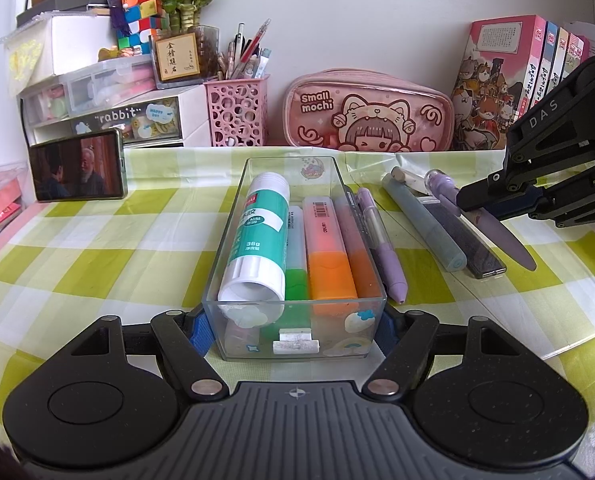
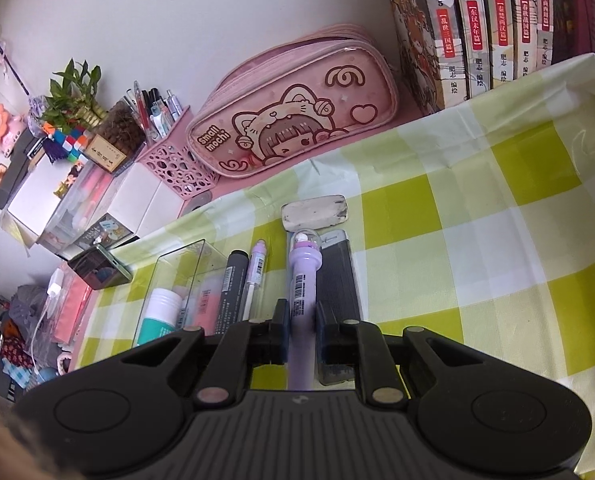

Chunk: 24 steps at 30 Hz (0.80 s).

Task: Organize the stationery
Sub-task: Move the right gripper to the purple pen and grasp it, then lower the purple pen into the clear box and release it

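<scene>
**Clear box clamped, purple pen pinched**

The left gripper (image 1: 295,330) squeezes the near end of a clear plastic box (image 1: 297,240) – its blue pads press the box's two long walls from outside. The box stands on the green-and-white checked cloth (image 1: 97,264) that covers the desk, about midway along it and running from near edge toward the back. Inside lie a white-and-green glue stick (image 1: 257,240), tilted with its far end up on the left wall, an orange highlighter (image 1: 329,256) and a green-capped one (image 1: 296,280) between them.

The right gripper (image 2: 301,332) pinches a purple pen (image 2: 303,280) across its barrel; the pen is lifted clear of the cloth, its domed clear cap pointing toward the back edge. In the left wrist view this gripper (image 1: 477,204) sits to the right of the box, with the pen's (image 1: 497,232) slim end slanting down toward the near edge.

Just outside the box's right wall lies a lilac pen (image 1: 381,248). Further right rest a grey-blue marker (image 1: 425,224) and a dark flat case (image 1: 469,244), side by side. A worn eraser (image 2: 314,212) lies beyond them – nearer the back edge, where a pink pencil case (image 1: 369,112) stands against the wall.
</scene>
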{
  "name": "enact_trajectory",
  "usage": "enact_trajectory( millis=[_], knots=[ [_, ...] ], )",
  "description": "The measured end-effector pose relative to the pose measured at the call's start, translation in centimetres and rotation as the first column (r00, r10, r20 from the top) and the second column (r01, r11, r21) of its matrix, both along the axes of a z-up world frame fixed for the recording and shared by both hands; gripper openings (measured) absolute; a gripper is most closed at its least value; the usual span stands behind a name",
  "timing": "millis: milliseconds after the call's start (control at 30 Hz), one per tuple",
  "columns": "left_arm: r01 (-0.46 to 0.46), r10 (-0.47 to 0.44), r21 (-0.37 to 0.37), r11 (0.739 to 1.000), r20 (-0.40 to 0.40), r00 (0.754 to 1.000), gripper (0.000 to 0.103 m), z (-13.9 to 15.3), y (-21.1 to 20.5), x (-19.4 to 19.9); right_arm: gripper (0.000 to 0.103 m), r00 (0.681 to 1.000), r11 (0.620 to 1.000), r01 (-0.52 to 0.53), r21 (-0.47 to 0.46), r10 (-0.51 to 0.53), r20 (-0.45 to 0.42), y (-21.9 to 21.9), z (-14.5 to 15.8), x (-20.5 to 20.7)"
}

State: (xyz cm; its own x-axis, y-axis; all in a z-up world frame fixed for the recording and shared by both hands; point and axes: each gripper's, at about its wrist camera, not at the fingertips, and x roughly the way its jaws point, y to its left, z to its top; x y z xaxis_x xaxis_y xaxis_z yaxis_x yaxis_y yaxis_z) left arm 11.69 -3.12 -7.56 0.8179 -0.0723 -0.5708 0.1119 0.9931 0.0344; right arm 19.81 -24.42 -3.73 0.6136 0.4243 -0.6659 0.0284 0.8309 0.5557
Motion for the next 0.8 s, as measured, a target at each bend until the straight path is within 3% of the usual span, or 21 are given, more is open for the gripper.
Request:
enact_trajectory(
  millis=[267, 433, 800],
  knots=[
    [0.000, 0.000, 0.000, 1.000, 0.000, 1.000, 0.072, 0.0, 0.0, 0.0, 0.025, 0.999, 0.996, -0.047, 0.072, 0.045, 0.027, 2.5, 1.3, 0.3],
    [0.000, 0.000, 0.000, 1.000, 0.000, 1.000, 0.072, 0.0, 0.0, 0.0, 0.025, 0.997, 0.983, -0.078, 0.167, 0.077, 0.015, 4.4, 1.6, 1.3],
    [0.001, -0.001, -0.001, 1.000, 0.000, 1.000, 0.073, 0.0, 0.0, 0.0, 0.025, 0.989, 0.978, -0.143, 0.150, 0.148, -0.019, 8.5, 1.3, 2.8]
  ],
)
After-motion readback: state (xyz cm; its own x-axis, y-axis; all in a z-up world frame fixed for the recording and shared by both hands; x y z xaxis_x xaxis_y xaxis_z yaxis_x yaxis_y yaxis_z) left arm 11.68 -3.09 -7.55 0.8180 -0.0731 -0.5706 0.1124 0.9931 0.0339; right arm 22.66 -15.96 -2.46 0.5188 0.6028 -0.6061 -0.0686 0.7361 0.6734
